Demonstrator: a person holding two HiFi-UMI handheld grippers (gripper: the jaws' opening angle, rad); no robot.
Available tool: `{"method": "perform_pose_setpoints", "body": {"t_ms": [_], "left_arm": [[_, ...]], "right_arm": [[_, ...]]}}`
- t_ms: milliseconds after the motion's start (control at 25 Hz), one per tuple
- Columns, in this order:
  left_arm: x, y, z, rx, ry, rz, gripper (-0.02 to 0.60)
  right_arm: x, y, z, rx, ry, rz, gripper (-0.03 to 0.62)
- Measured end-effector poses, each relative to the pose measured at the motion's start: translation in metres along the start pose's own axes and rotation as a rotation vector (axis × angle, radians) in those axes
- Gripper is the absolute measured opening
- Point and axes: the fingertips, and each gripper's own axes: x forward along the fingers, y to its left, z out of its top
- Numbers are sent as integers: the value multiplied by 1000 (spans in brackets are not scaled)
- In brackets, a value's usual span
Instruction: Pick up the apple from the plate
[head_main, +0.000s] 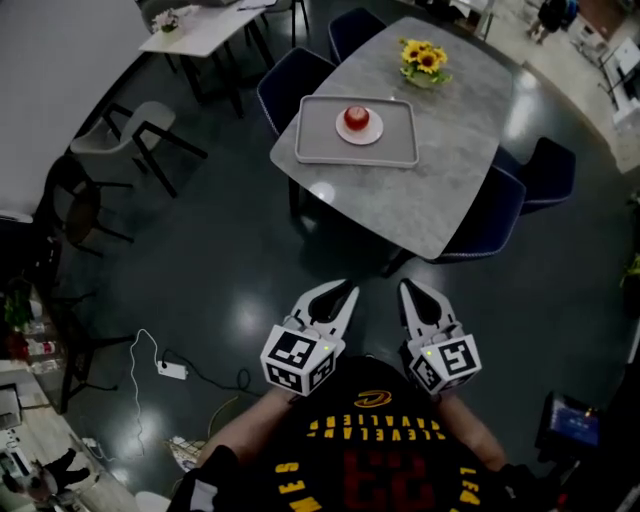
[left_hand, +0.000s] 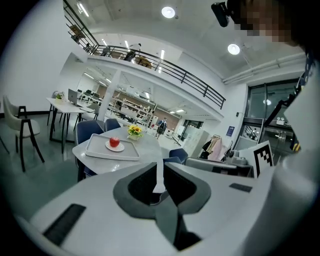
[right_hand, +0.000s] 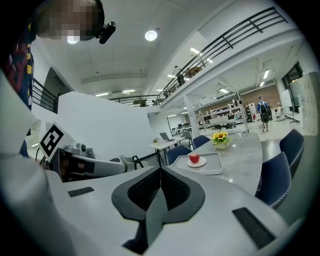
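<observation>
A red apple (head_main: 357, 118) sits on a small white plate (head_main: 344, 134) in a grey tray (head_main: 318, 140) on the grey table (head_main: 450, 170), far ahead of me. It also shows in the left gripper view, apple (left_hand: 114, 142), and in the right gripper view, apple (right_hand: 194, 158). My left gripper (head_main: 347, 291) hovers over the dark floor well short of the table, its jaws a narrow slit apart with nothing between them (left_hand: 159, 172). Beside it, my right gripper (head_main: 407, 286) has its jaws closed together and empty (right_hand: 161, 172).
A pot of yellow flowers (head_main: 424, 60) stands behind the tray. Blue chairs (head_main: 290, 85) (head_main: 545, 172) (head_main: 480, 232) ring the table. A white table (head_main: 200, 30) and a chair (head_main: 130, 130) stand at the upper left. A cable with a power strip (head_main: 172, 370) lies on the floor.
</observation>
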Motion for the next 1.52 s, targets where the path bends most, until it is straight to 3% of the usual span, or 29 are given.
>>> {"method": "perform_pose_setpoints", "body": {"t_ms": [280, 760, 1520], "left_arm": [[-5, 48, 23, -5, -23, -6, 44], [7, 90, 35, -19, -22, -3, 44], [117, 141, 111, 11, -54, 146, 44]], "right_arm": [[48, 16, 4, -21, 28, -24, 5], [92, 18, -3, -8, 80, -35, 5], [193, -99, 60, 49, 47, 55, 5]]}}
